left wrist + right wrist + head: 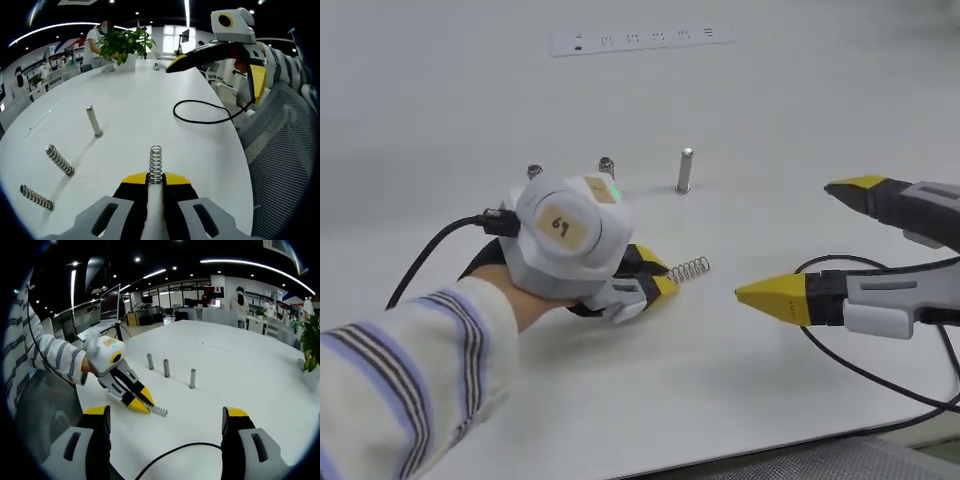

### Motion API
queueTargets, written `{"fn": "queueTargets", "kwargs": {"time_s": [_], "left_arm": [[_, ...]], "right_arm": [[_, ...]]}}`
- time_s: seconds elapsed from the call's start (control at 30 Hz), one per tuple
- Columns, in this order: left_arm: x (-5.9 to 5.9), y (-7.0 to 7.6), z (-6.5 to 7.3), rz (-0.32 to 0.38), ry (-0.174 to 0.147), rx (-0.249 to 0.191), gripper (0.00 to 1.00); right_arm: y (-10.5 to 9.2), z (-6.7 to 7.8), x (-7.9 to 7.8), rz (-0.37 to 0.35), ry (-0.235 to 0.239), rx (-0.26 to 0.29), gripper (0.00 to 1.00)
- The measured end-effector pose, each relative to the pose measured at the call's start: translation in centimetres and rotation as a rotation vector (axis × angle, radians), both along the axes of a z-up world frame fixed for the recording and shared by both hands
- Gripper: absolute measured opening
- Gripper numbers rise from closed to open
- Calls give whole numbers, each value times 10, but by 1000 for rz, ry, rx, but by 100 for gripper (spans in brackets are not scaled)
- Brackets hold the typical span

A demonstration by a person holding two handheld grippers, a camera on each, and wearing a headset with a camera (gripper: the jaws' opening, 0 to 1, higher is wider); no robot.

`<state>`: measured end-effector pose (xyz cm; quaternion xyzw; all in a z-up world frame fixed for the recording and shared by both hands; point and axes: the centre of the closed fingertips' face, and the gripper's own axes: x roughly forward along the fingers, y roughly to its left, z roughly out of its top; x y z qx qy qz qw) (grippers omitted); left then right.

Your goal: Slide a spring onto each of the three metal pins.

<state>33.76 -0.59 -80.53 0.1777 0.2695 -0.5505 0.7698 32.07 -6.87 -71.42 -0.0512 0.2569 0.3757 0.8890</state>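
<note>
On the white bench [620, 400], both the left gripper [670, 281] and right gripper [788, 240] have yellow-tipped black jaws and pale grey bodies, the spring [689, 268] and bare pin [685, 170] are silver, and the sleeve [410, 360] is striped blue, white and brown.

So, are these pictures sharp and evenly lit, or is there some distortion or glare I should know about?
Head view: soft, even light, only faint shadows on the white table, and the power strip looks slightly blurred. Left gripper view: fisheye bends the table edge, yet the spring in the left gripper is sharp. Right gripper view: same bending, ceiling lamps glare a little.
</note>
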Motion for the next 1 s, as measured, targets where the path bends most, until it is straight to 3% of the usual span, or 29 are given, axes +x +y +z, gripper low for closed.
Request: {"fn": "queueTargets", "kwargs": {"time_s": [0.17,0.27,0.67,1.0], "left_arm": [[2,0,-1,48,49,-13,3],[2,1,-1,60,60,-13,3],[-1,12,0,59,67,8,3],[-8,28,14,60,56,12,3]], "right_arm": [[-1,-1,1,2,-1,-3,91],[-1,0,1,8,-3,-9,91],[0,5,0,33,-6,-27,90],[5,9,-1,67,-23,-45,91]]}}
